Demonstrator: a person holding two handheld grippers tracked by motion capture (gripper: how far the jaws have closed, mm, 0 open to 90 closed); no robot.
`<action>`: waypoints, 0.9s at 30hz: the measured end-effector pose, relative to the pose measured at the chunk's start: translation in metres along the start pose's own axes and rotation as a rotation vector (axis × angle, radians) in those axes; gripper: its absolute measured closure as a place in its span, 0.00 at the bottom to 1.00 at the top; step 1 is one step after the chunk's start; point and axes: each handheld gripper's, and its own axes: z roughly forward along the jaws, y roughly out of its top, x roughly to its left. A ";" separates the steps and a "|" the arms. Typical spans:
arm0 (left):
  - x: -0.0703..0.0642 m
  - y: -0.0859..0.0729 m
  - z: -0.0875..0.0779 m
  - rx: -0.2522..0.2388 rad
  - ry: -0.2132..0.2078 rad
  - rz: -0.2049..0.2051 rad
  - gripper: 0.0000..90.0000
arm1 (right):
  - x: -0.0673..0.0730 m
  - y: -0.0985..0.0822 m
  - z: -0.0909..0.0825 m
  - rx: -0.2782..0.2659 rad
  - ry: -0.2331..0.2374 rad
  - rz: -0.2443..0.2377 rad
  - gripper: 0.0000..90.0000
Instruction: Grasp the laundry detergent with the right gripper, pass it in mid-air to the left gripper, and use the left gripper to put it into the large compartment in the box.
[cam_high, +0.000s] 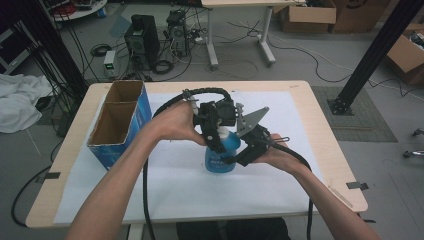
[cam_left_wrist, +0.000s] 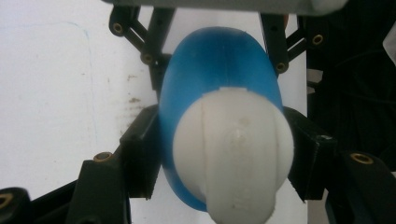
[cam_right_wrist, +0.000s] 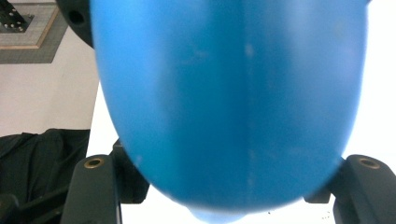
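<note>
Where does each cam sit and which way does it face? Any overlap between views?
High view: above the person's side, facing forward and down on the table; both forearms, left tongs and right tongs at the blue bottle.
Left gripper view: on the left tongs, looking down on the white cap.
Right gripper view: on the right tongs, facing the bottle's side.
Shared: the blue bottle.

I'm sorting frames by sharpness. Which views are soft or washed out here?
High view: evenly lit and fairly sharp, blue bottle readable. Left gripper view: the bottle's white cap is soft and the white table cover nearly blown out. Right gripper view: the bottle sits too close, a blurred blue mass.
</note>
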 end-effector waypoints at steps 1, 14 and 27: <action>0.000 0.000 0.000 0.000 0.001 -0.001 0.43 | -0.001 0.000 0.000 0.000 0.000 0.001 0.36; 0.004 -0.004 -0.003 0.008 -0.003 -0.040 0.43 | -0.006 -0.007 -0.006 0.038 -0.019 0.069 0.18; 0.005 -0.011 -0.009 0.013 0.006 -0.106 0.43 | -0.017 -0.036 -0.031 0.058 -0.081 0.205 0.17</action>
